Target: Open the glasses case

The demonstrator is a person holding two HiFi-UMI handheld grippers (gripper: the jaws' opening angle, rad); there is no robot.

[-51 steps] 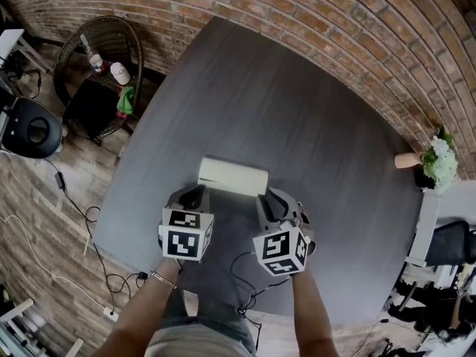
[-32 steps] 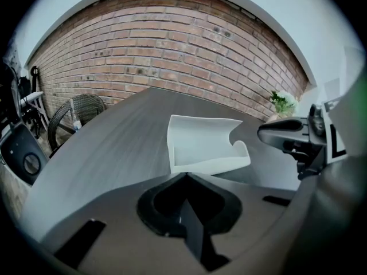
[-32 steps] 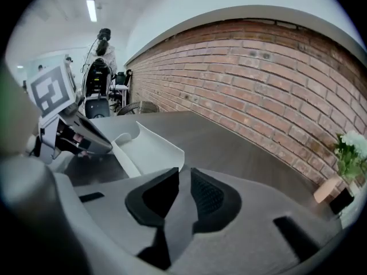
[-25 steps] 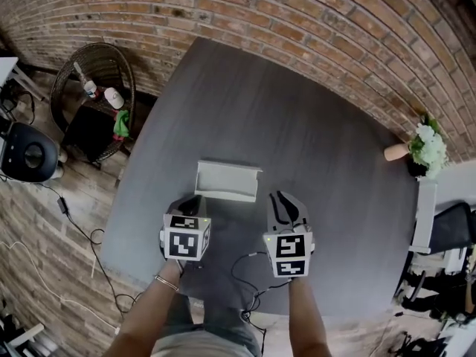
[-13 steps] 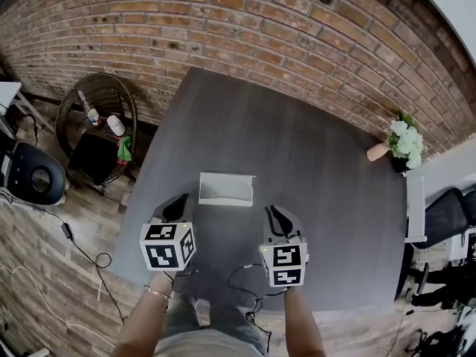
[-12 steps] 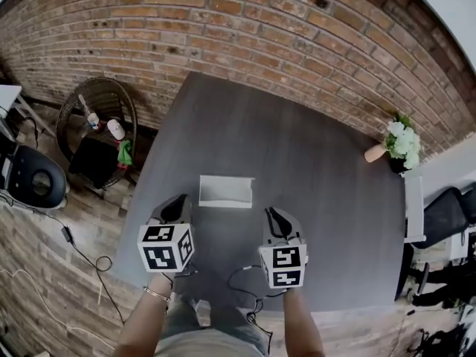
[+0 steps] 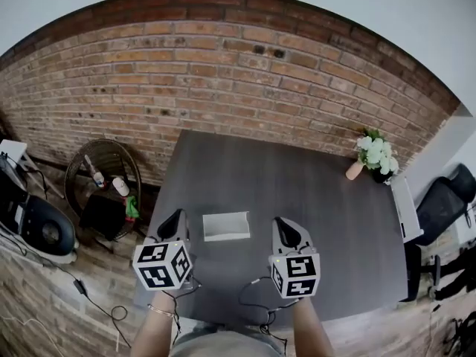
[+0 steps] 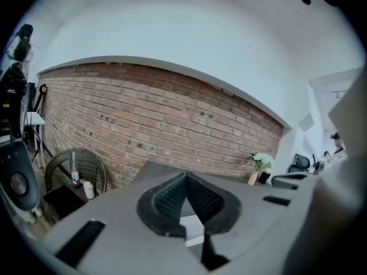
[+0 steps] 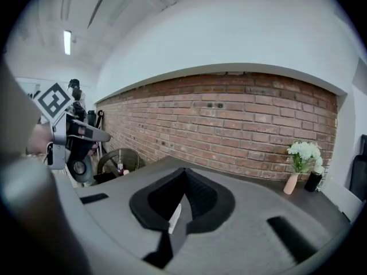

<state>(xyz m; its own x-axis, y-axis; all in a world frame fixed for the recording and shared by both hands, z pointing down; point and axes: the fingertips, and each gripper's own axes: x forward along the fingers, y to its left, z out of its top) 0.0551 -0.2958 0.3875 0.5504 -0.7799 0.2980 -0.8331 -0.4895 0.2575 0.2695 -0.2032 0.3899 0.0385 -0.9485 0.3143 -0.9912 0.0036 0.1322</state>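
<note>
The white glasses case (image 7: 227,226) lies on the dark grey table (image 7: 320,192), and its lid seems to be up. Both grippers hang above the table's near edge, apart from the case. My left gripper (image 7: 176,219) is to the case's left, its tips together and empty. My right gripper (image 7: 283,226) is to the case's right; its jaws are closing and the tips meet with nothing between them. A patch of the case (image 8: 194,228) shows below the left gripper (image 8: 186,175) in its own view. The right gripper view shows a white sliver of the case (image 9: 175,216) below the right gripper (image 9: 184,169).
A vase of white flowers (image 7: 372,155) stands at the table's far right corner. A brick wall (image 7: 223,73) runs behind the table. A wicker chair (image 7: 104,177) with bottles stands to the left, and an office chair (image 7: 439,207) to the right. Cables lie on the floor.
The case, closed two seconds ago, now lies open. Both grippers have risen and drawn back from it. The right jaws have closed. The head view has tilted up towards the wall.
</note>
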